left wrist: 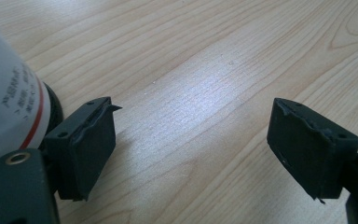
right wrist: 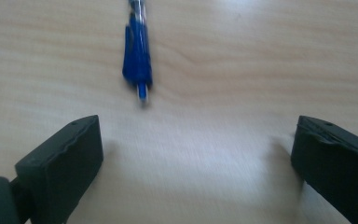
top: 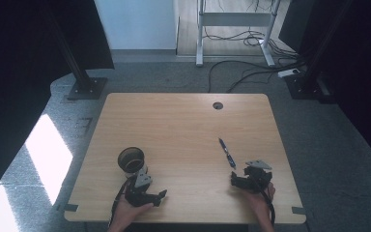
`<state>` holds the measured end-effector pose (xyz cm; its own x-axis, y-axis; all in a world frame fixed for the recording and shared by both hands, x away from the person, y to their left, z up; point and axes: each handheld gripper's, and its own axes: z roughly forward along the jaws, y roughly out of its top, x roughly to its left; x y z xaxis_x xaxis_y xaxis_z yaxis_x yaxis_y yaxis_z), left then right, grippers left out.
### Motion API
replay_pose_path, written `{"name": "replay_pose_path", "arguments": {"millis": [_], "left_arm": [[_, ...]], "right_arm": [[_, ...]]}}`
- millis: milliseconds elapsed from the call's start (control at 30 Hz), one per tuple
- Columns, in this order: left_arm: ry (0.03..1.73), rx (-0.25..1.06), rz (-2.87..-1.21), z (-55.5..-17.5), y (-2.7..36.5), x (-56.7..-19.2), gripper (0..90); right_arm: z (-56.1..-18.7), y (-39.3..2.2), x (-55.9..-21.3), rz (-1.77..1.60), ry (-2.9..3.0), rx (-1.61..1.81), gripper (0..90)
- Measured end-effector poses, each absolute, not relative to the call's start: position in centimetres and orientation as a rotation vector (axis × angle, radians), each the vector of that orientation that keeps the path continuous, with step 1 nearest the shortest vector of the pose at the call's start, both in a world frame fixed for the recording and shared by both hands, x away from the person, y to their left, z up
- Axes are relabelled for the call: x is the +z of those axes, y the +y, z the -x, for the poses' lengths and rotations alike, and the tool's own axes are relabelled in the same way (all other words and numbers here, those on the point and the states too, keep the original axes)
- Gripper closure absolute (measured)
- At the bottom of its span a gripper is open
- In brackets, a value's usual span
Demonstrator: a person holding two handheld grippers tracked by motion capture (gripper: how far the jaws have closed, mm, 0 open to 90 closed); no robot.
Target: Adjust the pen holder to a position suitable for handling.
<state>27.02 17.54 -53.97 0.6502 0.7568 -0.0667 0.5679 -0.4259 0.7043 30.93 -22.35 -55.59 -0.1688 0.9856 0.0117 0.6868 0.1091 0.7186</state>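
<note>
A round cup [top: 131,159] with a dark inside stands on the wooden table [top: 183,121] at the front left. In the left gripper view its white wall with a red stripe [left wrist: 4,102] sits just left of the left jaw. My left gripper [top: 149,195] [left wrist: 191,135] rests low by the front edge, just in front of the cup, open with only bare wood between the jaws. A blue pen [top: 227,152] [right wrist: 137,60] lies flat at the right. My right gripper [top: 244,181] [right wrist: 196,154] is open just short of the pen's near end, holding nothing.
A round cable hole [top: 217,105] sits near the table's far edge. Beyond the table are a black stand base [top: 88,88], a white frame's legs [top: 234,34] and cables on the floor [top: 251,72]. Bare wood lies between cup and pen.
</note>
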Motion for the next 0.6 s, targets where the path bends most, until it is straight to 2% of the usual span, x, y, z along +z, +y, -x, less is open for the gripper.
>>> {"name": "replay_pose_path", "arguments": {"millis": [167,600], "left_arm": [[1.013,0.336,-2.163,-27.0,17.1,-54.1,15.7],[1.017,0.33,-2.153,-27.1,17.2,-54.0,15.7]], "right_arm": [[-29.4,-23.6,-55.6,-1.619,1.916,0.829,2.5],[-29.2,-23.8,-55.6,-1.622,1.904,0.832,5.6]]}}
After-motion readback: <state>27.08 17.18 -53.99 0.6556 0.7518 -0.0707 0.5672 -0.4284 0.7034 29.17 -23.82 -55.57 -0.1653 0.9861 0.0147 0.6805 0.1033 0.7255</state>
